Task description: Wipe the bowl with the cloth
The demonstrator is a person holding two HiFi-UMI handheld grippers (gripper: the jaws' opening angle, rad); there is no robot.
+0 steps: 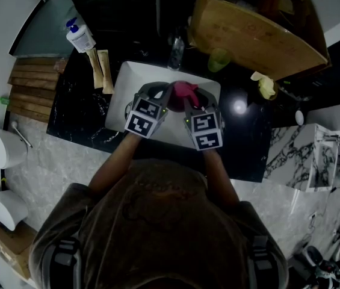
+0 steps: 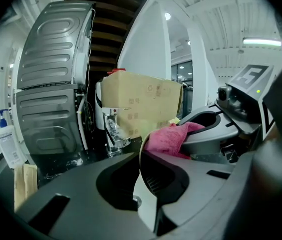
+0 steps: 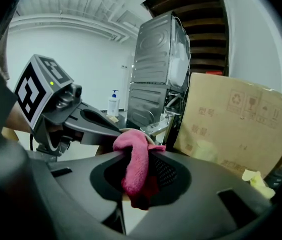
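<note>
Over the white sink (image 1: pixel 125 87) my two grippers are held close together. My right gripper (image 1: pixel 189 103) is shut on a pink cloth (image 1: pixel 185 91); in the right gripper view the cloth (image 3: pixel 135 160) bulges up between the jaws of the gripper (image 3: pixel 139 178) and hangs down. My left gripper (image 1: pixel 167 95) (image 2: pixel 141 183) is shut on the thin pale rim of a bowl (image 2: pixel 141 156), seen edge-on. The cloth (image 2: pixel 164 138) lies against the bowl's upper edge. From the head view the bowl's body is hidden behind the grippers.
A faucet (image 1: pixel 176 50) stands behind the sink on the black counter (image 1: pixel 76 113). A soap pump bottle (image 1: pixel 80 37) and wooden boards (image 1: pixel 30 90) are at the left. A big cardboard box (image 1: pixel 255 30), a green cup (image 1: pixel 219 59) and a yellow object (image 1: pixel 266 86) are at the right.
</note>
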